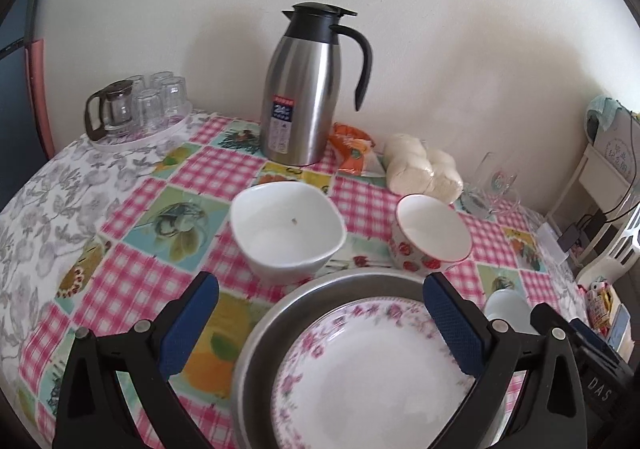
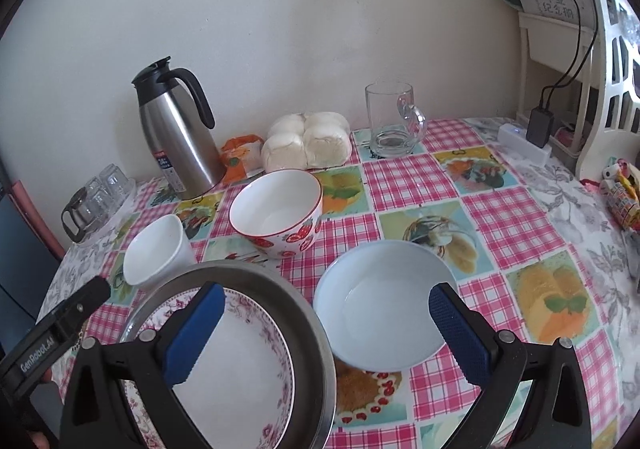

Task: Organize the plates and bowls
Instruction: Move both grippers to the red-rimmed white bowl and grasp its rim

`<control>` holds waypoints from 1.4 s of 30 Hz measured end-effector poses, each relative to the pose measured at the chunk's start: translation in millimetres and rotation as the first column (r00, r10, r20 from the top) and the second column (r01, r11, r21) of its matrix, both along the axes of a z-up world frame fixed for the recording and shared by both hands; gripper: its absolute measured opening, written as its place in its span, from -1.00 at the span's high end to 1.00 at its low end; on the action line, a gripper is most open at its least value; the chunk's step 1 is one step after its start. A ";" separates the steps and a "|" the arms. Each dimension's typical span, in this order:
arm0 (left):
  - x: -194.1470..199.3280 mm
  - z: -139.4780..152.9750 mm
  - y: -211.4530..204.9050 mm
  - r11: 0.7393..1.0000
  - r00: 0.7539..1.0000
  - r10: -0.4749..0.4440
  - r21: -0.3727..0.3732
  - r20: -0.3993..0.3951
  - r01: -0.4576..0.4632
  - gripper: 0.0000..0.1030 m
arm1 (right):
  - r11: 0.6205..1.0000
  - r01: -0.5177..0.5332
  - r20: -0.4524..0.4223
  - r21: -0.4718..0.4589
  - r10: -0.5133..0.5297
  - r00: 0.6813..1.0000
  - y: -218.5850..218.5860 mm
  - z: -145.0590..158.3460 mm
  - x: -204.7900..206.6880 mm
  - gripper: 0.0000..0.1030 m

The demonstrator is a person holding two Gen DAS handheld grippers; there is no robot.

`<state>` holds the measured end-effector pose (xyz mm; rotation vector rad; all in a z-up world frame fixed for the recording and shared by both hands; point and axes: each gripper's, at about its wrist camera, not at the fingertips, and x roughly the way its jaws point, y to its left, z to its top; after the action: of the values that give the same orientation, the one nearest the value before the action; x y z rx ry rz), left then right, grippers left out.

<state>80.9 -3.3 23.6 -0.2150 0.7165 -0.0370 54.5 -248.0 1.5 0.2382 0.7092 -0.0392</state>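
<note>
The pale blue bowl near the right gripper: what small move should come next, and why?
Probably ease the right gripper toward the pale blue bowl and close on its rim. Both grippers are open and empty, the floral plate already lies in the metal pan, and this bowl stands loose just beside it.

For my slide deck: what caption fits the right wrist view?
Open right claw hovers over pale blue bowl beside floral plate in metal pan.
</note>
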 end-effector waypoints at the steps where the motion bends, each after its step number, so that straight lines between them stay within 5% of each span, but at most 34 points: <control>1: 4.0 0.4 -2.9 1.000 1.000 -0.016 -0.011 0.000 0.016 -0.98 | 1.000 -0.001 0.001 -0.003 0.001 1.000 -0.5 1.7 0.8 -1.00; 9: 32.3 1.3 -24.7 0.995 0.997 -0.075 -0.062 -0.011 0.074 -0.98 | 0.999 0.027 0.036 0.030 -0.028 0.999 -16.1 10.6 12.3 -1.00; 25: 84.6 -13.6 -36.9 0.976 0.983 -0.150 -0.178 -0.106 0.129 -0.96 | 0.993 0.048 -0.070 0.105 -0.040 0.997 -35.2 -6.3 72.9 -0.99; 30: 100.5 -19.6 -39.1 0.963 0.976 -0.184 -0.218 -0.117 0.156 -0.69 | 0.991 0.026 -0.114 0.128 -0.012 0.993 -34.0 -10.8 100.2 -0.58; 42: 144.0 -42.3 -58.0 0.947 0.923 -0.251 -0.272 -0.290 0.172 -0.13 | 0.990 -0.044 -0.257 0.132 0.077 0.963 -22.9 -34.0 155.1 -0.07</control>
<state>224.9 -61.3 -18.7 -0.3814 1.0617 -0.3058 209.6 -270.9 -32.5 0.3355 0.9836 0.0330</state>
